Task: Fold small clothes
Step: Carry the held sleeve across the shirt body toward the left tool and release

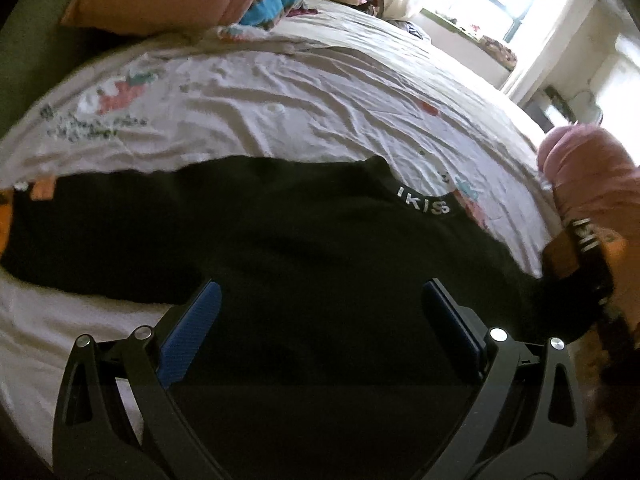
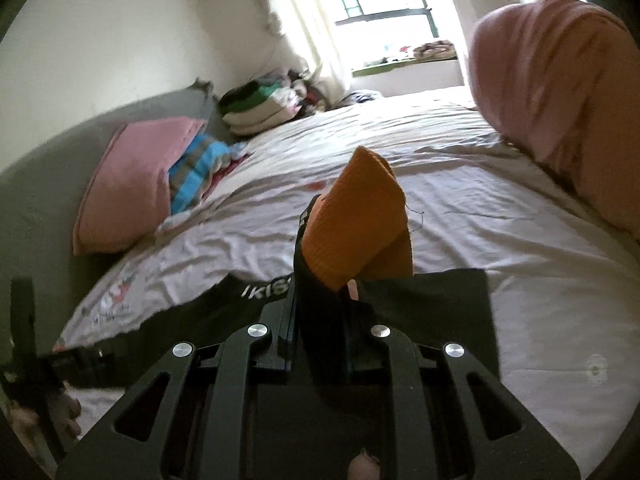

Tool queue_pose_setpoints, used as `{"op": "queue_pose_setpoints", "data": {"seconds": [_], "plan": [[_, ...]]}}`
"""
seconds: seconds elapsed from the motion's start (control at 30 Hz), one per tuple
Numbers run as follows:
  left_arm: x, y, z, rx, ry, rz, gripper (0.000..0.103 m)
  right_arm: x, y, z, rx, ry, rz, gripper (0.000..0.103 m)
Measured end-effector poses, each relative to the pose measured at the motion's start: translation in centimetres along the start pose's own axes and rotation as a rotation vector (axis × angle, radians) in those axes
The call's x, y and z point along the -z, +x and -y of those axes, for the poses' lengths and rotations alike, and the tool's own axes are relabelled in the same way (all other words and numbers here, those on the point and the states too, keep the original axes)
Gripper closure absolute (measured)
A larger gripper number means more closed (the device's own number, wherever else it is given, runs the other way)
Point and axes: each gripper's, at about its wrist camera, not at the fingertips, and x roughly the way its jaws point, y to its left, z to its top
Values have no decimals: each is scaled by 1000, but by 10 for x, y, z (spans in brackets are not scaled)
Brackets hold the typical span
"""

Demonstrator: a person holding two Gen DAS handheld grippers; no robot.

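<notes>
I am working over a bed [image 1: 280, 92] where a black garment [image 1: 280, 248] with orange cuffs lies spread, mostly flat. My left gripper [image 1: 320, 308] hovers above its middle, fingers wide apart and holding nothing. My right gripper [image 2: 320, 300] has its fingers closed on one orange cuff [image 2: 356, 224], lifted clear of the sheet at the garment's right end. I judge the folding is just beginning: one sleeve is raised, no fold is laid yet, and the body remains unfolded.
</notes>
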Motion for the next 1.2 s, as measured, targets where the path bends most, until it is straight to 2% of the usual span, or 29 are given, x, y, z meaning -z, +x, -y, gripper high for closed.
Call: {"op": "queue_pose_setpoints", "data": {"seconds": [0.37,0.53,0.63,0.67,0.7,0.77,0.9,1.0,1.1,1.17,1.2], "plan": [[4,18,-27,116,-81,-39,9,36,55,-56,-20,-133,-116,87],[10,31,-38,221,-146,-80,9,55,73,-75,-56,-162,-185,84],[14,36,-39,267,-164,-98,10,65,76,-83,-81,-190,-222,73],[15,38,-38,279,-167,-103,12,68,74,-84,-112,-188,-247,58],[16,39,-37,292,-170,-109,13,70,72,-85,-136,-187,-258,51],[18,42,-36,323,-176,-119,14,76,64,-91,-176,-216,-279,50],[23,49,-27,343,-152,-144,33,82,40,-92,-229,-248,-301,48],[29,58,-17,363,-131,-182,47,80,24,-82,-211,-239,-283,48],[35,75,-2,372,-124,-239,51,72,9,-63,-190,-186,-254,48],[38,83,4,356,-118,-254,51,67,3,-49,-166,-149,-243,48],[39,88,10,335,-109,-254,55,66,2,-46,-158,-141,-241,48]]}}
